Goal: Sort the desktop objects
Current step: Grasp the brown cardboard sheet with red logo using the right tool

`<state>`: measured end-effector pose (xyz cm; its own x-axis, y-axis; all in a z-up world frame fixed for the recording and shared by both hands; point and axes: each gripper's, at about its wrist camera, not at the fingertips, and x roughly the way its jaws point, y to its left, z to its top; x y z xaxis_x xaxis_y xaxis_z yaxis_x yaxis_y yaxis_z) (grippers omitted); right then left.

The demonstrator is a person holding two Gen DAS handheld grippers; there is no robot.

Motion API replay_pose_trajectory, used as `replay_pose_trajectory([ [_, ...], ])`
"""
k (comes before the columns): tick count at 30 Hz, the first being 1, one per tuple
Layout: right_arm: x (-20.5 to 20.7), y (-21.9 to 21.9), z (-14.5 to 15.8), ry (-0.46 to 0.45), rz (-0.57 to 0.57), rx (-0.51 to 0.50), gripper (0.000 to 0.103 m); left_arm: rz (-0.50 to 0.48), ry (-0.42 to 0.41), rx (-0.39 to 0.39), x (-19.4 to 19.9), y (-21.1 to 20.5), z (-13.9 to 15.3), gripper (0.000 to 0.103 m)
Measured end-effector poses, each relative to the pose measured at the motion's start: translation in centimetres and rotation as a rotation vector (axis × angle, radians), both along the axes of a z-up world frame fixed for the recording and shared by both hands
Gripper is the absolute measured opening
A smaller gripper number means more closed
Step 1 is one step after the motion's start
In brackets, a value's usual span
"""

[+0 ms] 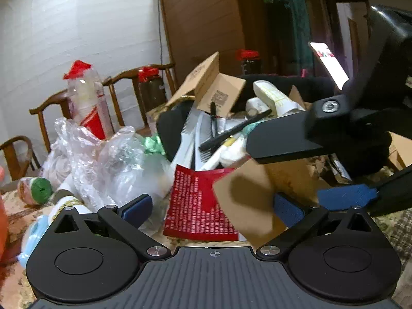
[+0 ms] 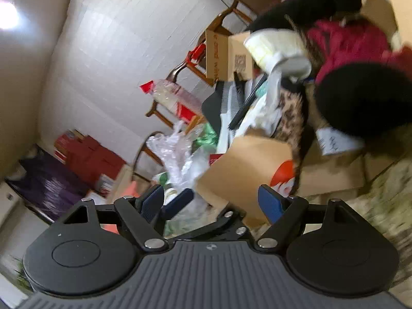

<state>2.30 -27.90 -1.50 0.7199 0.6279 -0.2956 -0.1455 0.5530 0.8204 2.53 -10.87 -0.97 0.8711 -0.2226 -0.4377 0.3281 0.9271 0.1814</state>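
2 grippers, left (image 1: 212, 206) and right (image 2: 215, 202), both wide apart, empty, near cardboard flap (image 1: 244, 193).

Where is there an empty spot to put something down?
Hardly anywhere. Bare tablecloth shows only at the right edge, beside the cardboard flap. The plastic bags, red sheet and black bin of combs crowd everything else.

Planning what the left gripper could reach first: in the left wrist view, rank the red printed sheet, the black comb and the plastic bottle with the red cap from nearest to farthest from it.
1. Red printed sheet: straight ahead of the open left gripper, between its fingers.
2. Black comb: farther in, lying across the central pile.
3. Plastic bottle with the red cap: back left, by the chairs.
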Motion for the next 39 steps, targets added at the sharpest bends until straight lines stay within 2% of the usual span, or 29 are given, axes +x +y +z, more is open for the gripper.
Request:
replay_pose_trajectory([
  [6,1.1,1.3,-0.3,-0.005,0.065,0.036,0.084,0.029,-0.006,0.007,0.9,1.1,0.2,0.103],
  [8,1.1,1.4,-0.4,-0.007,0.074,0.046,0.084,0.043,-0.003,0.001,1.5,1.2,0.1,0.092],
  [9,1.0,1.4,-0.3,-0.011,0.072,0.048,0.084,0.049,0.009,0.011,1.8,1.0,0.0,0.068],
  [10,0.9,1.3,-0.3,-0.016,0.07,0.048,0.084,0.064,0.027,0.03,2.2,0.8,-0.2,0.034],
  [12,0.6,0.9,0.1,-0.022,0.046,0.022,0.086,0.086,0.067,0.051,2.9,0.7,-0.5,0.005],
  [15,-0.3,0.2,1.3,-0.047,-0.028,-0.084,0.089,0.11,0.047,0.043,2.7,1.4,-0.4,0.0],
  [19,-1.1,-0.9,2.5,-0.066,-0.132,-0.22,0.089,0.118,0.033,0.022,2.6,2.3,0.0,0.0],
  [22,-1.1,-1.3,2.3,-0.044,-0.17,-0.217,0.085,0.127,0.012,-0.008,2.2,3.0,0.5,0.0],
  [24,-0.8,-1.0,1.8,-0.051,-0.164,-0.231,0.065,0.131,-0.013,-0.021,2.0,3.6,1.1,0.0],
  [26,0.0,-0.2,1.4,-0.038,-0.167,-0.28,0.054,0.135,-0.027,-0.032,1.8,4.2,1.7,0.0],
  [28,0.6,0.5,0.7,-0.024,-0.17,-0.313,0.052,0.132,-0.018,-0.041,1.9,4.9,2.1,0.0],
  [29,0.8,0.5,0.4,-0.018,-0.166,-0.309,0.052,0.112,-0.005,-0.037,1.8,5.1,2.1,0.016],
  [30,0.7,0.4,0.1,-0.015,-0.164,-0.301,0.052,0.09,0.009,-0.039,1.7,5.2,2.0,0.027],
  [31,0.6,0.3,0.0,-0.018,-0.164,-0.298,0.053,0.083,0.012,-0.04,1.7,5.2,2.0,0.051],
  [32,0.7,0.5,-0.2,-0.021,-0.167,-0.309,0.053,0.088,0.0,-0.038,1.6,5.0,1.9,0.064],
  [33,0.8,0.7,-0.3,-0.018,-0.164,-0.325,0.053,0.093,-0.022,-0.036,1.6,4.8,1.8,0.083],
  [34,1.0,0.9,-0.4,-0.015,-0.155,-0.334,0.053,0.1,-0.048,-0.024,1.5,4.4,1.8,0.089],
  [36,0.9,1.1,-0.8,-0.015,-0.113,-0.334,0.053,0.082,-0.079,0.015,1.7,3.3,1.8,0.089],
  [39,0.7,1.8,-0.8,-0.031,-0.09,-0.373,0.053,0.05,-0.074,0.052,2.3,2.0,1.6,0.089],
])
